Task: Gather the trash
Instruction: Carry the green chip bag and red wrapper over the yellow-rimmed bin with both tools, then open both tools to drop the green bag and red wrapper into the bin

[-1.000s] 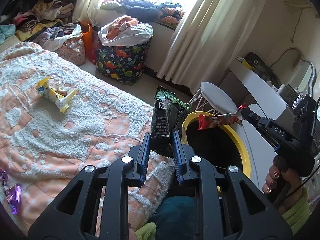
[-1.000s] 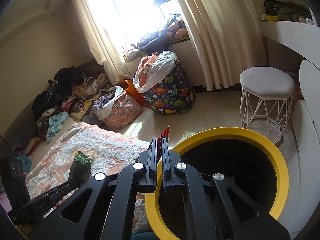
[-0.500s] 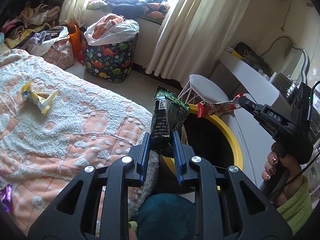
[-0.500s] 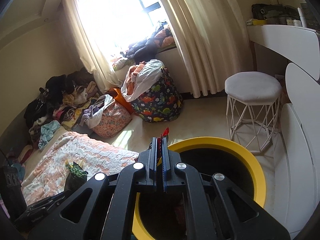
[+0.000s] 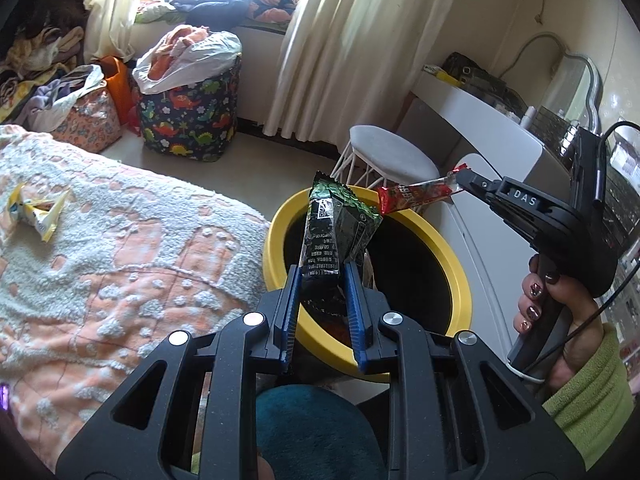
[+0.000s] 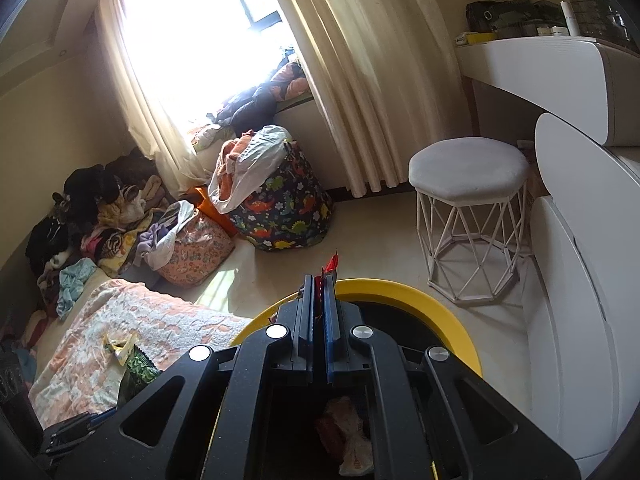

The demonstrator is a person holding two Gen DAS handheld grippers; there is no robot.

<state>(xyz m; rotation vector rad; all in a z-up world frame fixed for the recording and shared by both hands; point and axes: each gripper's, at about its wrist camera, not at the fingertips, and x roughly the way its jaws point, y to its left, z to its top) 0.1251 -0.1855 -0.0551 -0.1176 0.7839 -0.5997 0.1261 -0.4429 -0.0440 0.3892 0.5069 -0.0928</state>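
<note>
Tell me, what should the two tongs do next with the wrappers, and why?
Probably open both and let go. The left tongs pinch a green wrapper and the right tongs pinch a red wrapper, both already over the yellow bin, so they should drop inside.

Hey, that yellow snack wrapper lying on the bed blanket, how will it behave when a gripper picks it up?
The yellow wrapper looks crumpled and empty, so probably very light and floppy. Its glossy film may slip between pads. On the fluffy blanket, it would likely snag rather than slide.
</note>
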